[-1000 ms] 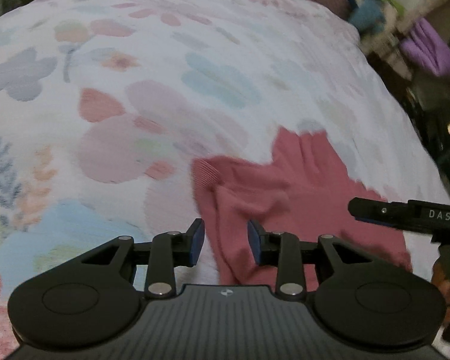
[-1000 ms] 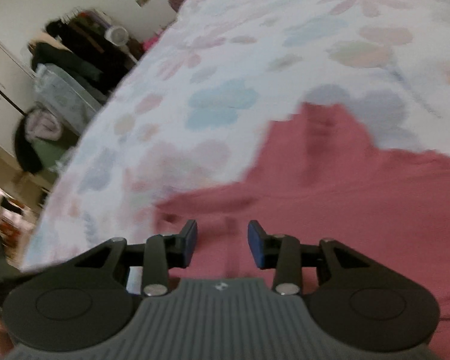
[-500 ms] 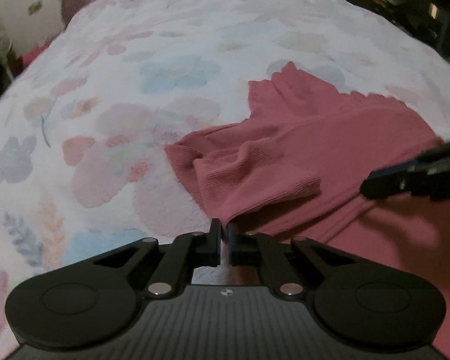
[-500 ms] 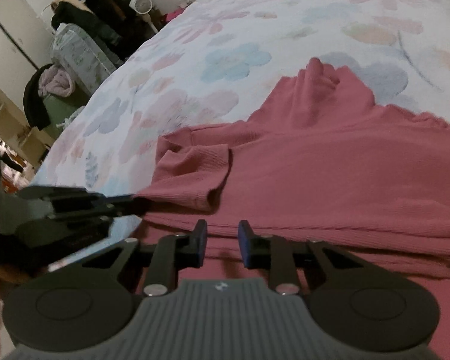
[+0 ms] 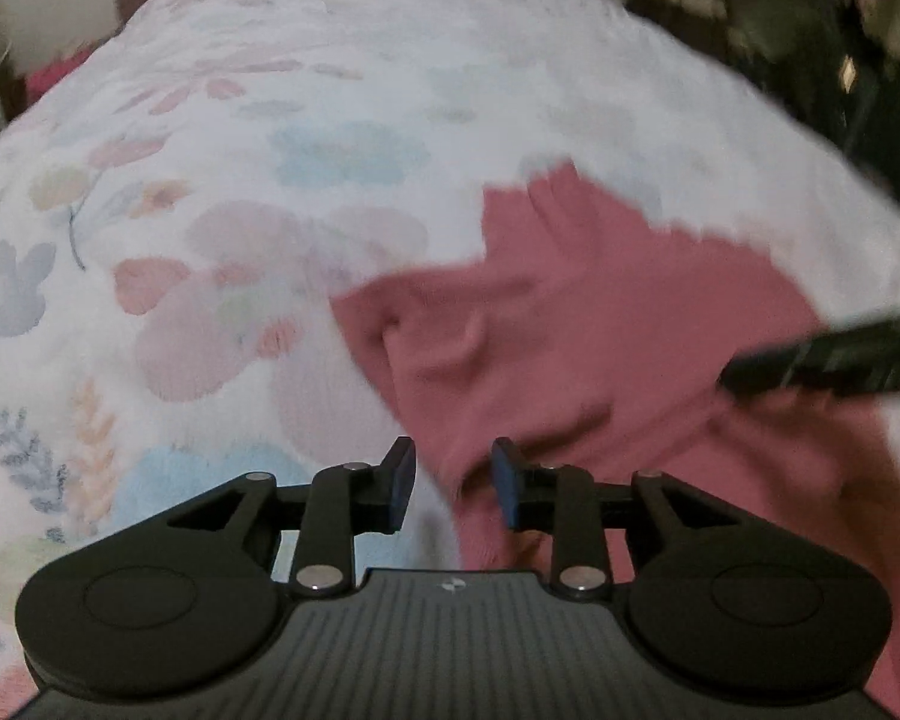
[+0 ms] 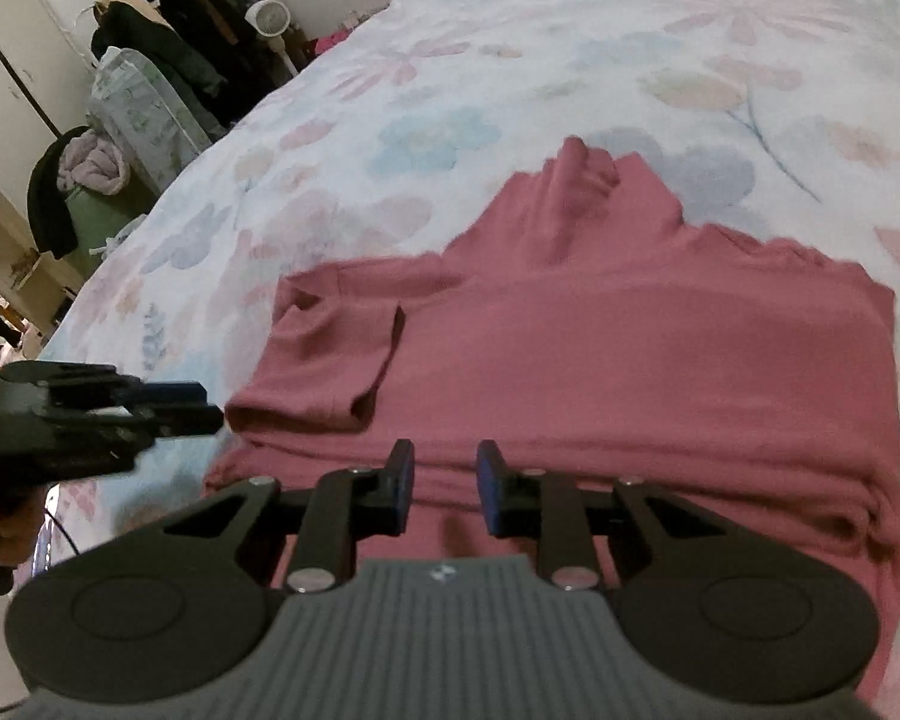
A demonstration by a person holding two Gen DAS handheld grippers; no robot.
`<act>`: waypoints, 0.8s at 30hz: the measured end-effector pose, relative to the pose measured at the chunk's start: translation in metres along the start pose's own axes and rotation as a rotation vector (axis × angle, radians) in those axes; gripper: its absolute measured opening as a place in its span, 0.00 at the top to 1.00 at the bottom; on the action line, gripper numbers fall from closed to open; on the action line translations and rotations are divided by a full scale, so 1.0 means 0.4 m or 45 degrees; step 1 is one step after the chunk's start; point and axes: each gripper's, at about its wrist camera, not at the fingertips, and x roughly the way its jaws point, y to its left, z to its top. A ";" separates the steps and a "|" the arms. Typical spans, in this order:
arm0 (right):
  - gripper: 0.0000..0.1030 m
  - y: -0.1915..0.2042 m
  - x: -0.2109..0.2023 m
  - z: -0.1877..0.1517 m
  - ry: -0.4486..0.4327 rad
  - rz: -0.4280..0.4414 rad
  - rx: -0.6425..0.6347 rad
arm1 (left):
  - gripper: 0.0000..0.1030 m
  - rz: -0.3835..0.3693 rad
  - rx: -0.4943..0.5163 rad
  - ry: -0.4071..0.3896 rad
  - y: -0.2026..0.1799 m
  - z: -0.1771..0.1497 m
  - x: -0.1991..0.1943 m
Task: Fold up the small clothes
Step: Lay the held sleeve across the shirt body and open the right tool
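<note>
A dusty-pink knit garment [image 6: 630, 348] lies on the floral bedspread [image 6: 450, 60], partly folded, with a short sleeve [image 6: 324, 372] turned in over its left side. My left gripper [image 5: 453, 483] is open just over the garment's near left edge [image 5: 510, 360]; it also shows in the right wrist view [image 6: 201, 405] beside the sleeve. My right gripper [image 6: 444, 489] is open just above the folded near edge, holding nothing. It shows blurred in the left wrist view [image 5: 732, 381] at the right.
The bedspread [image 5: 240, 180] stretches far and left of the garment. Beside the bed's left side stand a clothes rack with dark coats [image 6: 174, 42], a fan [image 6: 267, 18] and a covered bundle [image 6: 144, 114]. Clutter lies past the bed's far right [image 5: 810, 30].
My left gripper was shut on the sleeve's edge half a second ago and has now opened and let it go. My right gripper has opened a little wider. The sleeve rests folded in.
</note>
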 end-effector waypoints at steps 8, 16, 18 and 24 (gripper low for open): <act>0.80 0.026 0.107 0.091 -0.032 0.100 0.095 | 0.69 -0.004 -0.340 -0.052 0.080 0.077 0.097; 0.81 0.012 0.233 0.139 -0.020 0.172 0.215 | 0.88 -0.067 -0.464 -0.035 0.120 0.065 0.166; 0.89 0.005 0.260 0.138 -0.006 0.198 0.240 | 0.96 -0.085 -0.463 -0.060 0.123 0.059 0.163; 1.00 0.008 0.215 0.120 -0.154 0.205 0.186 | 0.97 -0.074 -0.468 -0.149 0.138 0.052 0.139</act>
